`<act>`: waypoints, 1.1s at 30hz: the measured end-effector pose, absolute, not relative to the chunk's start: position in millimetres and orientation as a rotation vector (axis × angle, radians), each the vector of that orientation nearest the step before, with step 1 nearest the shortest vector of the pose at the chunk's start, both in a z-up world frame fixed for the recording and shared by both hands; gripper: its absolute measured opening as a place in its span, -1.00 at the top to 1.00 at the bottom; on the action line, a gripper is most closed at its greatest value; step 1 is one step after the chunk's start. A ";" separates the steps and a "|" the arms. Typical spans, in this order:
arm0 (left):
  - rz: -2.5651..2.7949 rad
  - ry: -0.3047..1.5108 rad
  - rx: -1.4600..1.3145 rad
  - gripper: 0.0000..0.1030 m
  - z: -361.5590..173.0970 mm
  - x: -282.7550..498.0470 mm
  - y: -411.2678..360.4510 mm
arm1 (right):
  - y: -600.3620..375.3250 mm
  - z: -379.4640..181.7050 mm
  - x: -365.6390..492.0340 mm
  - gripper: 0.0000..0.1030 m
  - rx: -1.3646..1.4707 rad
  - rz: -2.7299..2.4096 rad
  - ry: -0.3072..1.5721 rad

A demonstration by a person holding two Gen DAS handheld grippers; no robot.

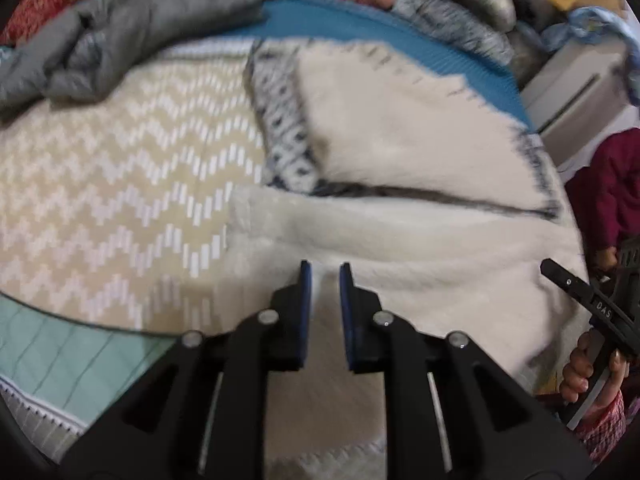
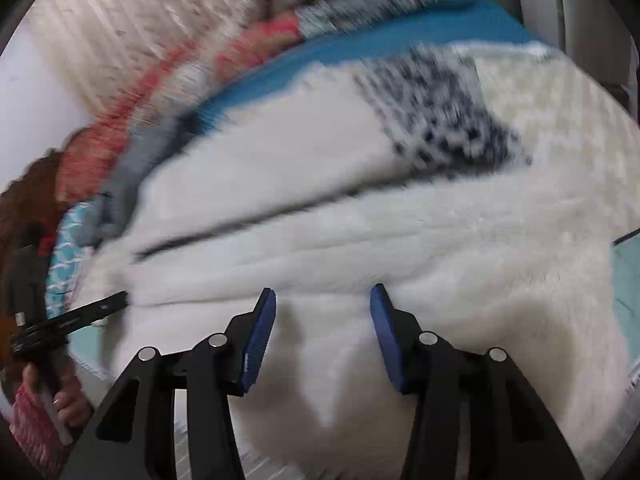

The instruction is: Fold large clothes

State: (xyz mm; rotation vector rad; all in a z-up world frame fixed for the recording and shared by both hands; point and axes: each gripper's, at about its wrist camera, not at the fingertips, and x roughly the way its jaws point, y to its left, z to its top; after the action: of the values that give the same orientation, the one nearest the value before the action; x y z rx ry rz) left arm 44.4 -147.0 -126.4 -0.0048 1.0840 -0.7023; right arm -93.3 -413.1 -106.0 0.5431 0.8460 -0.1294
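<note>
A large white fleecy garment [image 1: 400,232] with a dark patterned band [image 1: 284,128] lies partly folded on the bed; it also fills the right wrist view [image 2: 320,216]. My left gripper [image 1: 323,270] hovers over its near edge with the jaws a narrow gap apart and nothing between them. My right gripper [image 2: 323,294] is wide open and empty over the near white fleece. The right gripper also shows at the right edge of the left wrist view [image 1: 576,284], and the left one at the left edge of the right wrist view [image 2: 80,316].
A beige zigzag bedspread [image 1: 120,184] lies to the left. A grey garment [image 1: 120,32] is bunched at the back left. A blue mat [image 1: 360,28] and stacked folded textiles [image 1: 440,4] line the far side. A pale green sheet [image 1: 60,352] is at the near left.
</note>
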 end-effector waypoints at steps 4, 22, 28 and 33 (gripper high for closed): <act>-0.757 1.014 0.026 0.74 -113.6 6.6 -136.6 | -391.0 -86.5 -137.6 0.24 0.467 -0.107 0.775; -0.687 1.117 0.109 0.73 -170.7 -4.7 -130.5 | -435.2 -137.7 -196.2 0.24 0.620 -0.276 0.878; -0.732 1.026 -0.011 0.73 -116.3 -5.3 -100.8 | -437.0 -54.6 -201.4 0.24 0.540 -0.132 0.729; -0.757 0.953 -0.048 0.73 -89.1 6.1 -101.7 | -456.2 -5.0 -94.6 0.24 0.415 -0.122 0.737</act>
State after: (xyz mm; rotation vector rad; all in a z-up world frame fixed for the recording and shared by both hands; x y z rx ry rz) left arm 6.1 -101.7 -89.1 -0.0481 0.9525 -0.7574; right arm -94.6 -456.2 -5.0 0.4153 0.7372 -0.1225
